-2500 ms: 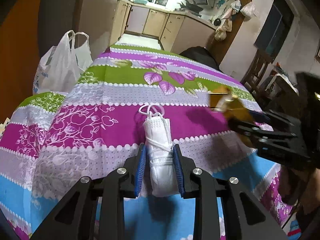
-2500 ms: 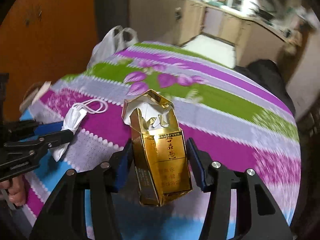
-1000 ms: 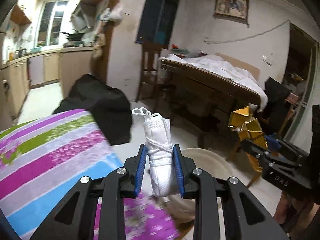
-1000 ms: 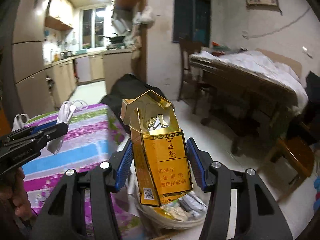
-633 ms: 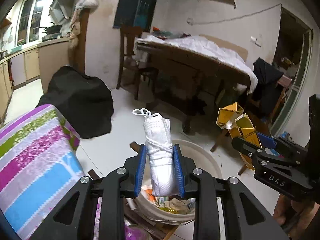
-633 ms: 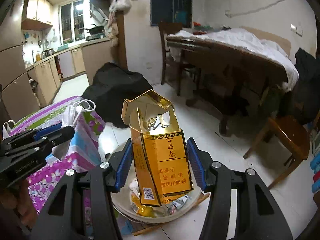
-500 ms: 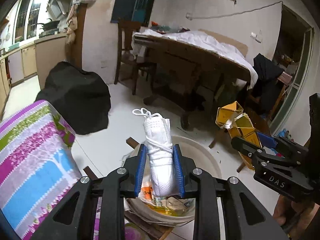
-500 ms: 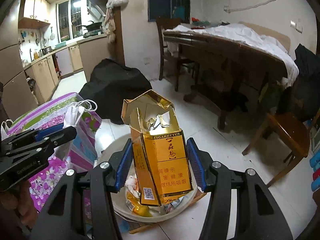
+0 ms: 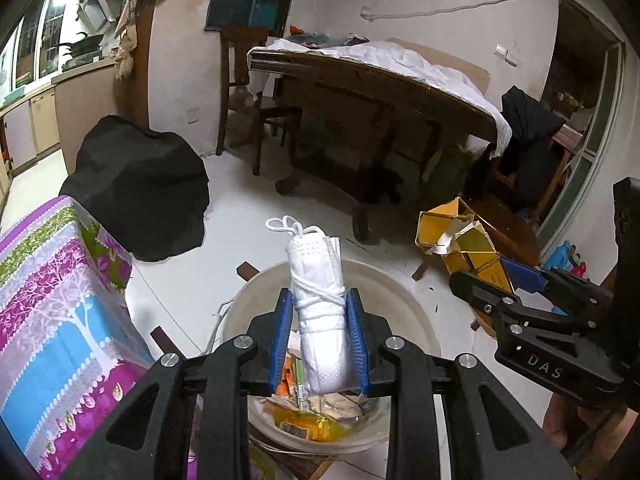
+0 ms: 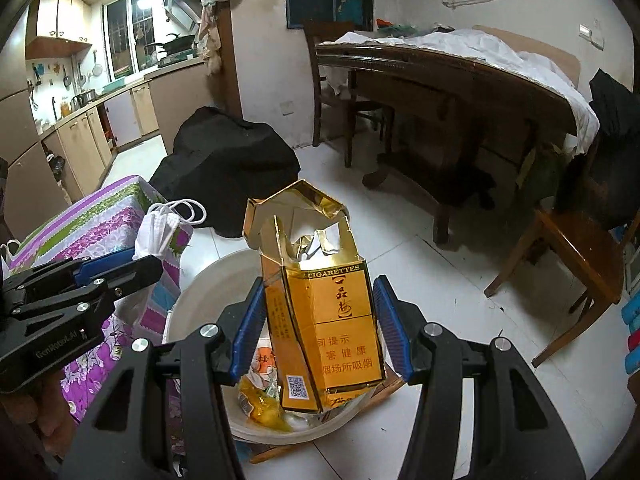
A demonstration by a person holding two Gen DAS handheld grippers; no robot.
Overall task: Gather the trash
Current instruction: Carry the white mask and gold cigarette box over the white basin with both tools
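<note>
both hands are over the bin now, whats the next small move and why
Probably open the left tongs to drop the rolled face mask. They are clamped on it, and it appears to hang above the open trash basin, which already holds wrappers. The right tongs seem slightly loose around the gold cigarette carton, above the same basin, so that can follow.

Open air above the waste basin (image 9: 416, 312), mouth unobstructed at 12 o'clock below both tools. Blocked at 9 o'clock by the tabletop edge (image 9: 80, 280) with its striped cloth, close beside the basin. Bare floor (image 10: 440, 280) free toward 1 o'clock; black bag (image 9: 140, 184) at 11, wooden stool (image 10: 572, 252) at 3.
</note>
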